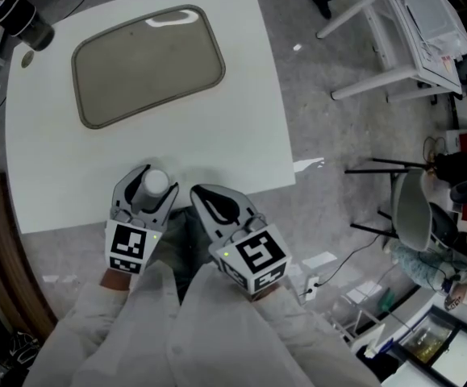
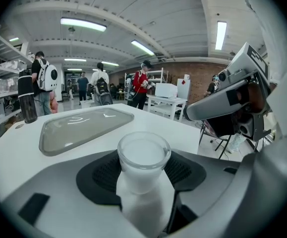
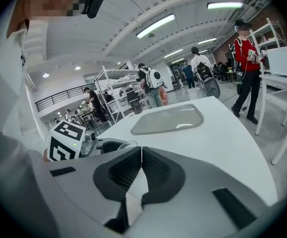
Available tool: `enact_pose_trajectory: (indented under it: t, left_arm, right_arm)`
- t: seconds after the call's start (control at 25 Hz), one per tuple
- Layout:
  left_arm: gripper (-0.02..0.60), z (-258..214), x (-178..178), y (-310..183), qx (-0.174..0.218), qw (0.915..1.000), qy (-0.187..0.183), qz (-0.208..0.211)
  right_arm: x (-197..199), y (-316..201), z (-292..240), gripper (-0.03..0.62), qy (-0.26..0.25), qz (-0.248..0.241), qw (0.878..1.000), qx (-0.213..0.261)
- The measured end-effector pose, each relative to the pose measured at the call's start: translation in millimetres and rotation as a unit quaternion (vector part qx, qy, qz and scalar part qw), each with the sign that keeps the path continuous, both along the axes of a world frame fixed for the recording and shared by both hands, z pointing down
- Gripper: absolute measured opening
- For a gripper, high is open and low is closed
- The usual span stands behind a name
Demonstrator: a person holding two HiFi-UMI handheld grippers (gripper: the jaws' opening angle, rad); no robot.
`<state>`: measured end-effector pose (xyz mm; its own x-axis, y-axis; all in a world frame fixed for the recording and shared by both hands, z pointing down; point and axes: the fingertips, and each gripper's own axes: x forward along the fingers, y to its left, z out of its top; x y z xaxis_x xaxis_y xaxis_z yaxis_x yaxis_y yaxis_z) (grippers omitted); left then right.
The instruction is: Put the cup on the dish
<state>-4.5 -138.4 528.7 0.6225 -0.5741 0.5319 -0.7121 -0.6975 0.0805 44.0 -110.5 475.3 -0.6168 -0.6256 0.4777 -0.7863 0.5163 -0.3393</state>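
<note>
A white table (image 1: 249, 95) fills the upper left of the head view and stands on a grey floor (image 1: 322, 119); behind it, in the gripper views, people (image 2: 142, 86) stand and walk among shelves (image 3: 114, 86). On the far part of the table lies the dish (image 1: 148, 63), a wide, shallow grey one with rounded corners, its long side running across the table; a dark bottle (image 1: 27, 18) stands upright near the table's far left corner, just beyond the dish's left end.

Two arms in white sleeves (image 1: 136, 329) reach in from below, each holding a gripper at the table's near edge; both grippers are well apart from the dish. The left gripper (image 1: 160, 177) points toward the dish with its jaws spread wide; its black pads (image 2: 98, 172) lie against both sides of the cup, so it is clamped on it. The right gripper (image 1: 195, 189) sits just beside the left one, its tips over the table's edge; its jaws are pressed together along one seam with nothing between them. Each gripper carries a marker cube (image 1: 257, 256) at its rear.

The cup (image 2: 143, 155) is small, translucent white and upright, its round rim facing up; it is near the table's front edge, between the left gripper's jaws; whether its base touches the table I cannot tell.
</note>
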Motion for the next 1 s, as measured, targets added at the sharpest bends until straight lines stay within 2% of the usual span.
enact_pose_trajectory:
  t: [0.28,0.52,1.0]
  left_arm:
    - [0.272,-3,-11,-2,-0.009,0.9999,0.006,-0.009]
    - [0.272,-23,-14,-6,0.002,0.9998,0.014,-0.012]
    - [0.272,-90,-12,-12,0.05,0.9978,0.024,-0.036]
  right_arm:
    - [-1,0,-5,0.015,0.002,-0.004,1.0,0.007]
    - [1,-1,-19,0.015,0.001,-0.008,1.0,0.022]
    - [9,-25,-83,0.015,-0.013,-0.037,0.994,0.103]
